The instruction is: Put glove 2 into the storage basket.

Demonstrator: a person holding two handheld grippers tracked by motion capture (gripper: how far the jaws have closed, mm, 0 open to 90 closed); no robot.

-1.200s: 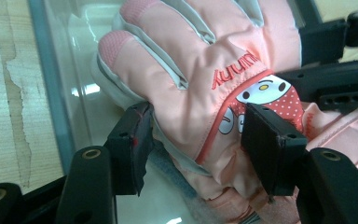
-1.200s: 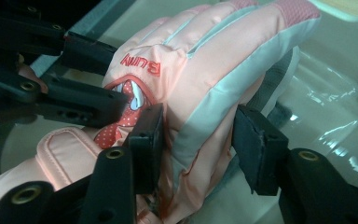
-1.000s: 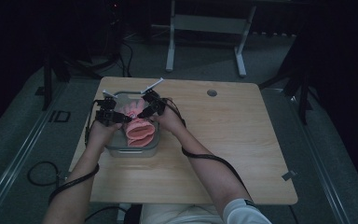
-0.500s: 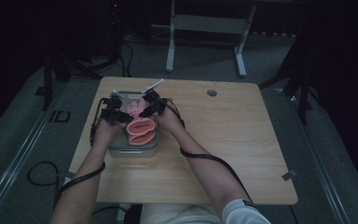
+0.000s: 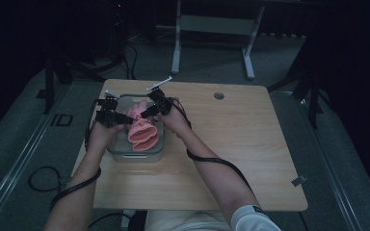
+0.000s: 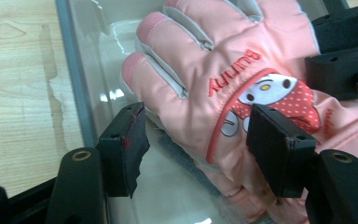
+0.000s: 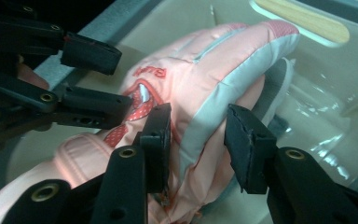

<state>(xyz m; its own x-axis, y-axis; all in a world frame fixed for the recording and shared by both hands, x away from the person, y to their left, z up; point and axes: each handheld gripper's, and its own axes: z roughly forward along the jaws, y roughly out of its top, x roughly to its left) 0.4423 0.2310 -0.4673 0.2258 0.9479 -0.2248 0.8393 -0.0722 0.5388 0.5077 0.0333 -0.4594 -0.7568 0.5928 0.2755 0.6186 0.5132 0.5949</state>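
A: Pink glove point(image 5: 141, 129) lies in the clear bin point(image 5: 125, 155), worktop point(image 5: 250, 154) at about 9 o'clock from centre, near its left edge.

B: Left tool point(image 6: 193, 140)?

A: Jaws spread, and they have just been opening. In the left gripper view the left pad hangs over the bin floor, clear of fabric. The right pad sits on or just over the back of the glove, beside the cartoon patch; contact not certain. The glove's edge lies between the pads, not pinched.

B: Right tool point(image 7: 198, 144)?

A: Jaws have just been closing. In the right gripper view the pads stand either side of a raised fold of the glove, grey and pink panels. Left pad is against the fabric, right pad just beside it. Reads as a pinch on that fold, though a sliver of gap at the right pad can't be ruled out.

B: The two tools relative to each other?

A: High view: left tool at 9 o'clock of the glove, right tool point(image 5: 152, 108) at 1 o'clock, both over the bin, near each other. The left tool also shows at 9 to 10 o'clock in the right gripper view.

B: Glove's lie?

A: Fingers point toward the far end of the bin, cuff toward the person. Back side up, lettering and patch showing. A second pink layer lies under it; can't tell if it is another glove
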